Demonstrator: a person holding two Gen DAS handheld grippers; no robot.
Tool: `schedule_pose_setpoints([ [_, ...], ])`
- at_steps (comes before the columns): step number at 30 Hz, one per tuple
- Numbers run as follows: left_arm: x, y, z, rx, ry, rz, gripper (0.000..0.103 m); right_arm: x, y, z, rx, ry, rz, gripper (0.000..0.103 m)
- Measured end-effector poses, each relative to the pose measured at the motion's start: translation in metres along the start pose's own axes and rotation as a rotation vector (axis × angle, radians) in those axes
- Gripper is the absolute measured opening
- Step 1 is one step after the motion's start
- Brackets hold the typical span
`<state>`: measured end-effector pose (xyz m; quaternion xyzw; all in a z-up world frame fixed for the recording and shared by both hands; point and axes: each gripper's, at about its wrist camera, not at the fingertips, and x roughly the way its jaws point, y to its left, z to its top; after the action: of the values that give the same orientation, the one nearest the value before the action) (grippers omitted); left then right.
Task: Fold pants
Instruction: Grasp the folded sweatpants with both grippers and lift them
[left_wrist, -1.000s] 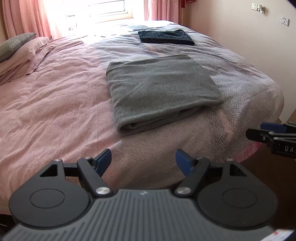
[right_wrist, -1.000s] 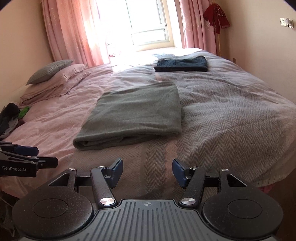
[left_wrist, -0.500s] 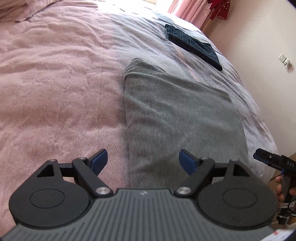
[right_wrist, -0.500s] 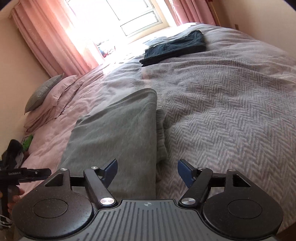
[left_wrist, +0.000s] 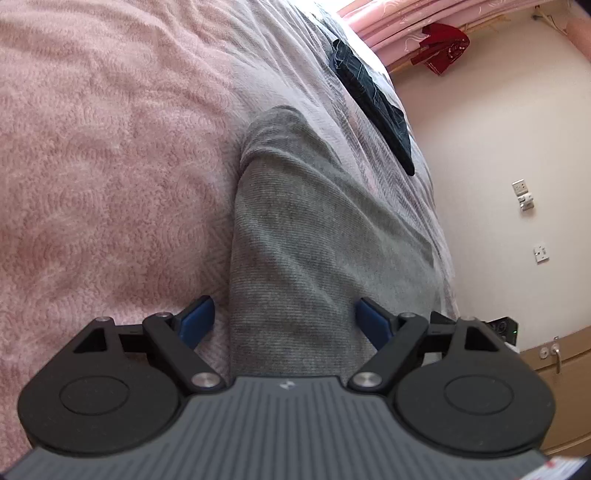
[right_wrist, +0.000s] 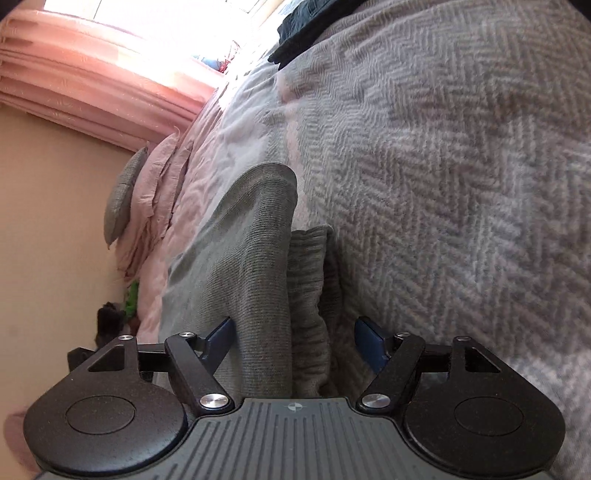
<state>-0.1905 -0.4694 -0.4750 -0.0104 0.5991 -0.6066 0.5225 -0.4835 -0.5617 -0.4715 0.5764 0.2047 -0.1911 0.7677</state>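
Meanwhile, the left gripper (left_wrist: 284, 317) and right gripper (right_wrist: 293, 338), jaws spread wide, are straddling opposite edges of the folded grey knit pants (left_wrist: 317, 236) lying on the pink-and-grey herringbone bedspread (right_wrist: 443, 166); closing now risks pinching bedspread, or catching only the top layer.

The grey pants (left_wrist: 314, 236) are a soft ribbed knit, matt, with fine cords running along the cloth. The bed (left_wrist: 92, 166) wears a pink cover with a nubbly, crinkled texture, and a grey blanket (right_wrist: 461, 177) in a coarse herringbone weave. Folded dark jeans (left_wrist: 373, 99) look like stiff denim. The left gripper (left_wrist: 284, 321) and right gripper (right_wrist: 293, 338) are matt black plastic, finely grained, with shiny metal pivot screws and smooth blue pads (left_wrist: 195, 317).
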Motion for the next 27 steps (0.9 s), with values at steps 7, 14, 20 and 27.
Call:
schedule_pose_setpoints([
  [7,0.024,-0.005,0.004,0.007,0.034,-0.066,0.078,0.007,-0.009,-0.001,0.023,-0.008,0.069,0.069],
  [14,0.018,0.019,0.008,-0.038,0.067,-0.137,0.063,0.0,-0.007,-0.011,0.009,0.042,0.06,0.06],
  [20,0.035,0.013,0.016,-0.03,0.076,-0.118,0.065,0.034,-0.012,0.001,0.07,0.022,0.133,0.067],
  [27,0.029,0.005,0.02,-0.026,0.091,-0.09,0.048,0.032,-0.008,0.002,0.071,0.006,0.133,0.047],
])
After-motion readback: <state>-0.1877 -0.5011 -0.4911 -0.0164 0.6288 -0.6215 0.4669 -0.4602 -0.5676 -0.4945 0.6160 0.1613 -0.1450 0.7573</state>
